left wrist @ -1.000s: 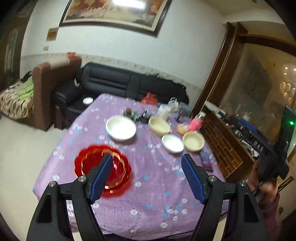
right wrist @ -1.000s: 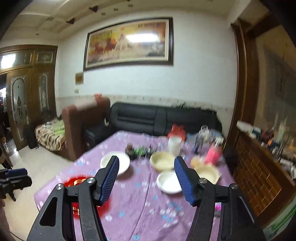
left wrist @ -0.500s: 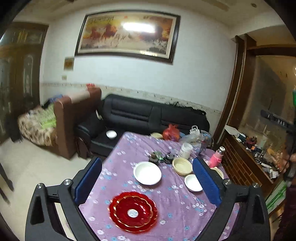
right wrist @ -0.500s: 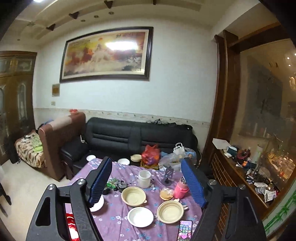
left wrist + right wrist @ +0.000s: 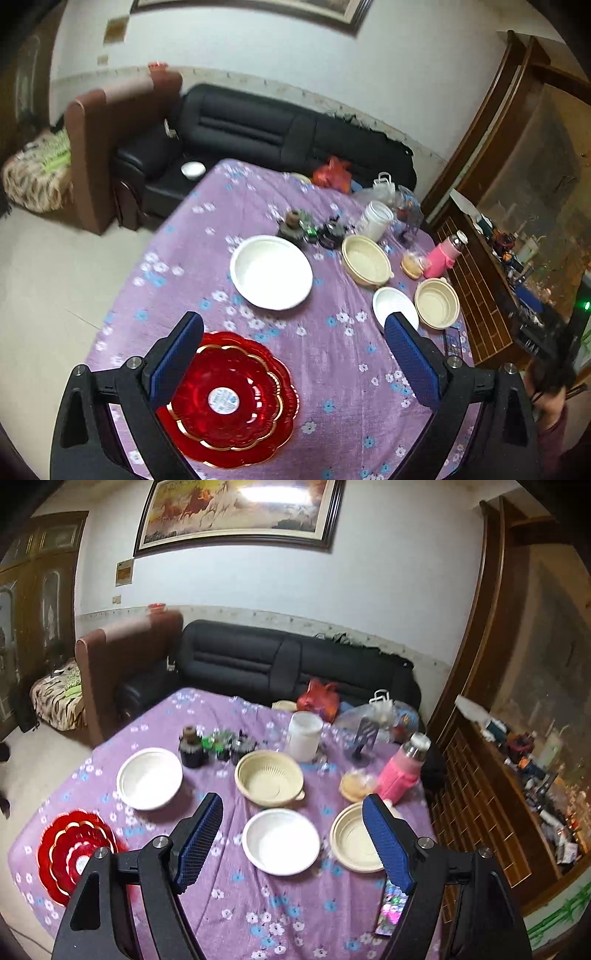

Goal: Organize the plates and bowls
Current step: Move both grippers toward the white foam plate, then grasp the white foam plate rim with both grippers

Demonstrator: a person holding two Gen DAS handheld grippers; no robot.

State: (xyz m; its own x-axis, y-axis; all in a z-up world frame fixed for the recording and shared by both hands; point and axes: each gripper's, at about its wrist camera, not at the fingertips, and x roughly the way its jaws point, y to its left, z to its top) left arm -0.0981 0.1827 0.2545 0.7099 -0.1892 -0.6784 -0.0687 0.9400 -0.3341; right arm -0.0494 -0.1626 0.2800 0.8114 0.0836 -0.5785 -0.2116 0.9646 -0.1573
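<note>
Left gripper (image 5: 293,325) and right gripper (image 5: 293,805) are both hanging wide apart, gripping nothing, over the purple tablecloth (image 5: 229,893), with the red plate (image 5: 225,398), white bowls (image 5: 280,842) and beige bowls (image 5: 267,777) sitting empty.

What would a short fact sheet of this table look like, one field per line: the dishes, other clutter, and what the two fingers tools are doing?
surface: table in purple flowered cloth
red plates: stacked red plates, near left corner
white dishes: large white bowl; small white bowl
beige dishes: beige strainer bowl; beige bowl
clutter: pink bottle, white jug, phone
left gripper: fingers open, empty
right gripper: fingers open, empty
</note>
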